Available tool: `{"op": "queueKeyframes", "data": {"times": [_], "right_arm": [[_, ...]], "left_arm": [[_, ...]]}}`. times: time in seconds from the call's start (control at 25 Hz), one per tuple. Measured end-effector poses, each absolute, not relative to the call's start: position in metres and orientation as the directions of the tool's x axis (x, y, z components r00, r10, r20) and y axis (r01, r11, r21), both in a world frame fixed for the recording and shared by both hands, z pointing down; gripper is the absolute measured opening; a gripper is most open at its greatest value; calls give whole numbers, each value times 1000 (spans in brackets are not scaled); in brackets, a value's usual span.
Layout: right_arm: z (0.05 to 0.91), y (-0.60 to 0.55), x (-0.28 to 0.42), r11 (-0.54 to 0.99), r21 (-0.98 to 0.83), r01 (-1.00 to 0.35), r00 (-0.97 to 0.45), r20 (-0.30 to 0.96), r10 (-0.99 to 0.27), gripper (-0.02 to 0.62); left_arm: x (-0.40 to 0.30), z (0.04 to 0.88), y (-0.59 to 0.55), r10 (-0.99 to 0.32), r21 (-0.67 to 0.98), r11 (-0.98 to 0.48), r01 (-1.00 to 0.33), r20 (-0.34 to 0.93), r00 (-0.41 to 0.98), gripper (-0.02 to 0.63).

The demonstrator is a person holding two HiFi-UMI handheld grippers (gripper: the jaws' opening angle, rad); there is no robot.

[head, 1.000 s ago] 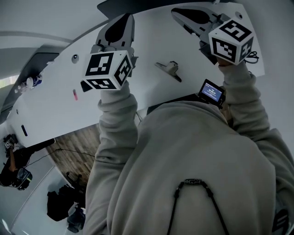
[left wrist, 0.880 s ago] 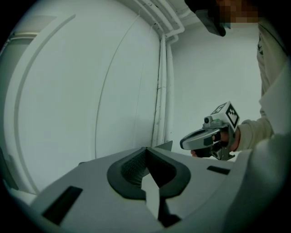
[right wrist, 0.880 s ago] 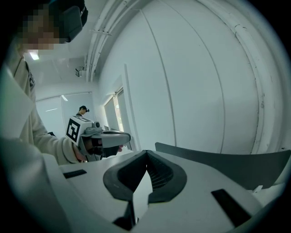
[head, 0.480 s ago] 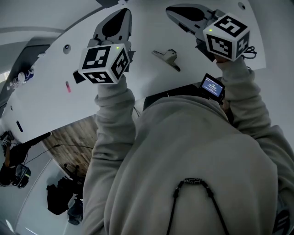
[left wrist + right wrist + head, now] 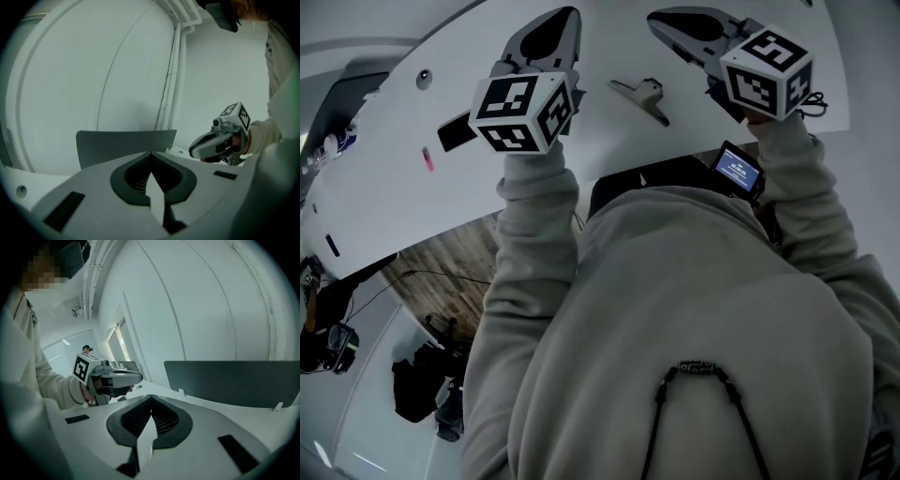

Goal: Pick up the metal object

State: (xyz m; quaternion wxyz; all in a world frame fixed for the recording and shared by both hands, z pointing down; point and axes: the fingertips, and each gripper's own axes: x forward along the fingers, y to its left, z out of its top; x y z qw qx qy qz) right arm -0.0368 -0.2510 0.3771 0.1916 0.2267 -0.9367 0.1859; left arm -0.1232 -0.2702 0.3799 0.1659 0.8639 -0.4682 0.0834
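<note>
Judged as the approach: left gripper (image 5: 564, 19) and right gripper (image 5: 660, 20) hover clenched and empty over the worktop (image 5: 389, 202), where the metal object (image 5: 643, 97) lies between them, so one must next open and descend onto it.

Left hand-held gripper (image 5: 568, 15), right hand-held gripper (image 5: 656, 18): jaws together, empty; both arms stretched forward.

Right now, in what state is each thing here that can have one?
left claw: shut, nothing between the jaws.
right claw: shut, nothing between the jaws.
metal clip: lying on the white table, not gripped, apart from both claws.
small screen: lit.
</note>
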Motion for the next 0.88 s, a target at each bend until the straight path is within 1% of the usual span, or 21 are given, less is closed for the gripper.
{"op": "queueKeyframes", "data": {"times": [0.4, 0.88], "right_arm": [[419, -244, -31, 808, -300, -507, -806, 498, -321, 18], [481, -228, -21, 782, -337, -524, -779, 561, -280, 20]], "left_arm": [[-113, 432, -250, -736, 272, -497, -824, 371, 566, 3], [-101, 484, -232, -694, 324, -496, -806, 410, 592, 3]]}}
